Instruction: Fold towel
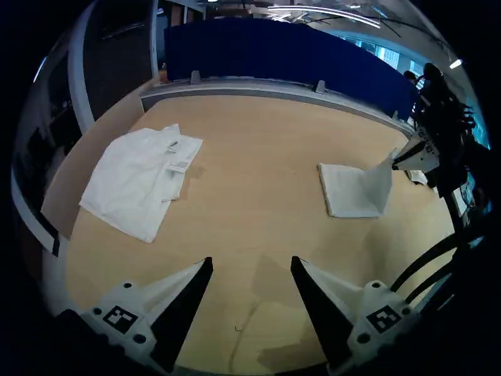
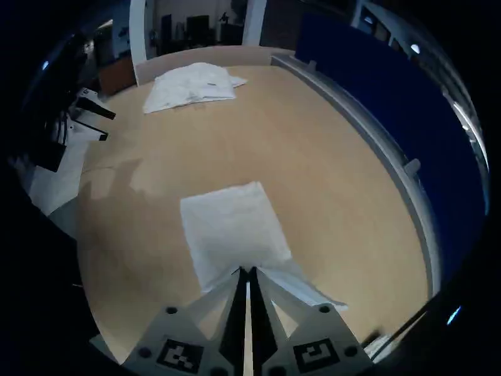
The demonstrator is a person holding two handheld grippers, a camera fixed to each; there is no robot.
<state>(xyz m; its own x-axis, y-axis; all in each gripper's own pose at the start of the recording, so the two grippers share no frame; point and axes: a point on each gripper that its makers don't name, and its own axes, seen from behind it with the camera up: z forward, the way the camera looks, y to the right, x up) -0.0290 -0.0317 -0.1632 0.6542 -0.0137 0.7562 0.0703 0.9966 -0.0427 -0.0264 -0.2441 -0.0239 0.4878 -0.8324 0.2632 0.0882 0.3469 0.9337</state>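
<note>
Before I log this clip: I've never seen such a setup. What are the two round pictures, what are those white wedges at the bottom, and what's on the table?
A person holds a two-finger gripper in each hand, and a fisheye camera rides on each. The wedges are the gripper fingers. The left gripper view looks past the left gripper, open and empty, over a wooden table. The right gripper view looks along the right gripper, shut on the raised edge of a small folded towel. A second white cloth lies apart on the table.
</note>
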